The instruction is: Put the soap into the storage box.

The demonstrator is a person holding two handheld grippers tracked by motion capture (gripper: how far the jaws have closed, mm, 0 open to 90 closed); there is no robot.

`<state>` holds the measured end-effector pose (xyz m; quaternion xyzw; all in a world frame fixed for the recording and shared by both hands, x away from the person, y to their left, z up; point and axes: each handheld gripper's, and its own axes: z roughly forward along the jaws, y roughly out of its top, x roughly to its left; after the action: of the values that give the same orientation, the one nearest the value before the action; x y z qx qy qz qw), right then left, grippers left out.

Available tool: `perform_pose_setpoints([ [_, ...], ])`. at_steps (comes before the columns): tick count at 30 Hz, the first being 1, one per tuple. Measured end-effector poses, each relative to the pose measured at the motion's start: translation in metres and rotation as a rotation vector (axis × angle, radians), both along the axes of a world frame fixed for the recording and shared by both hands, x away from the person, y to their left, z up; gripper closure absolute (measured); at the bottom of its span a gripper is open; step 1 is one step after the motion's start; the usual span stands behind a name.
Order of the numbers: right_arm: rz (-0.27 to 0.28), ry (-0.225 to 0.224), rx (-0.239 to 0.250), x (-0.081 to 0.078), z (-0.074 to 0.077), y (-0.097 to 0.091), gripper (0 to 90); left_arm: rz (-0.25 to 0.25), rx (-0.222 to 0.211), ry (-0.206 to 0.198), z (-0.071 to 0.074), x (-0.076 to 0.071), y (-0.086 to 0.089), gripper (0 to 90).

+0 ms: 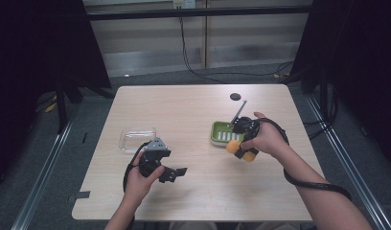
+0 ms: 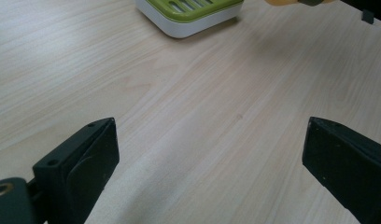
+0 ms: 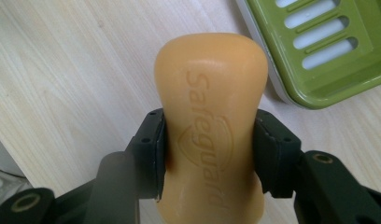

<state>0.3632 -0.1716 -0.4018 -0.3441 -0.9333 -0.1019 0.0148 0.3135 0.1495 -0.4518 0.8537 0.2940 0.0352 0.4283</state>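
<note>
Soap bar [image 3: 211, 126] lengthwise along right gripper [image 3: 209, 151]

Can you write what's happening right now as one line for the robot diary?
right tongs: shut on orange soap | soap dish: beside soap | left tongs: open, over bare table

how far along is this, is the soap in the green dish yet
Not yet. Done: the right gripper has clamped the orange Safeguard soap bar. In hand: the bar hangs beside the green slotted soap dish. Left, probably: setting it in the dish. The left gripper is open and idle.
</note>
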Motion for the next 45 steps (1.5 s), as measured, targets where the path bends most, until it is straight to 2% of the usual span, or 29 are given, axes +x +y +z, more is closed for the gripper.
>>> perform_pose_setpoints([
  [21,0.023,-0.02,0.002,0.009,0.007,0.0,50.1,0.0,0.0,0.001,-0.001,0.0,0.0,3.9],
  [42,0.0,-0.028,0.018,0.017,0.01,0.001,50.2,0.0,0.005,-0.001,0.0,0.0,-0.001,3.8],
  [44,-0.005,-0.023,0.006,0.018,0.011,0.001,50.2,0.002,0.004,-0.001,0.0,0.0,0.0,3.8],
  [45,-0.009,-0.029,0.018,0.018,0.011,0.001,50.1,0.002,0.004,-0.002,0.0,0.0,0.0,3.8],
])
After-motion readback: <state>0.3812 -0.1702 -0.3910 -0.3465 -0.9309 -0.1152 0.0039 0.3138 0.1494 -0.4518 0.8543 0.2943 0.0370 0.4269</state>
